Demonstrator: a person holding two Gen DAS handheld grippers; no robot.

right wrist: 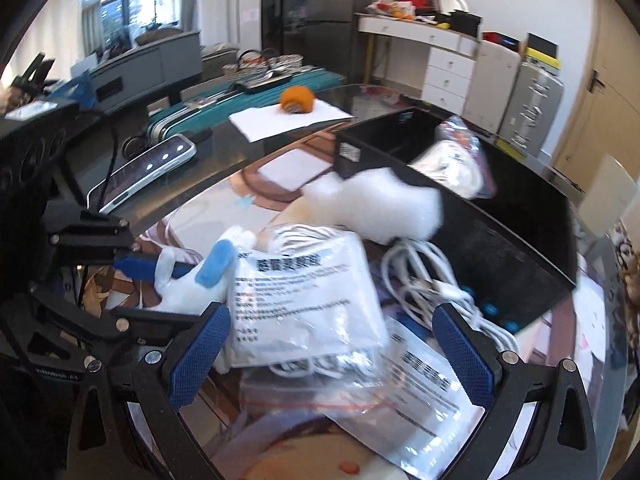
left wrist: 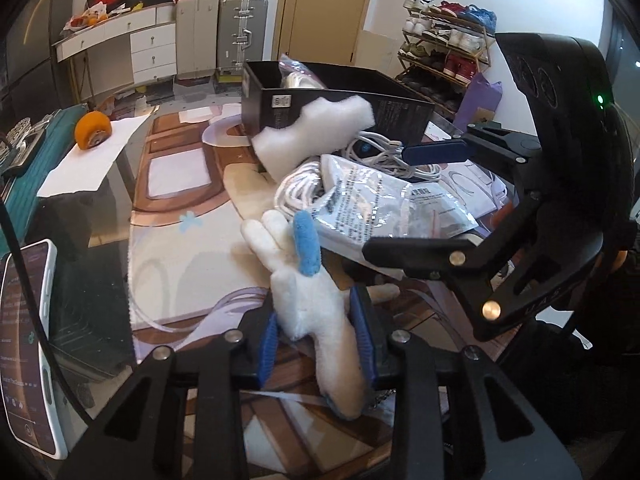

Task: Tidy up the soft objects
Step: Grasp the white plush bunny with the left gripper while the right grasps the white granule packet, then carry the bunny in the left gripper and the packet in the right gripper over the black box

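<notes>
— Listing item one: white plush toy with a blue tuft (left wrist: 316, 312), lying on the table (left wrist: 180, 264) beside bagged cables; left tool (left wrist: 318, 344) clamped on its body.

— Handling?

— Light, squashy, unbreakable; likely best gripped mid-body. Right tool (right wrist: 340, 344) apart, empty.

Plush toy (left wrist: 316, 308) lies before the cables (left wrist: 384, 156); foam block (left wrist: 316, 128) leans against the box (left wrist: 344, 100) behind.
</notes>
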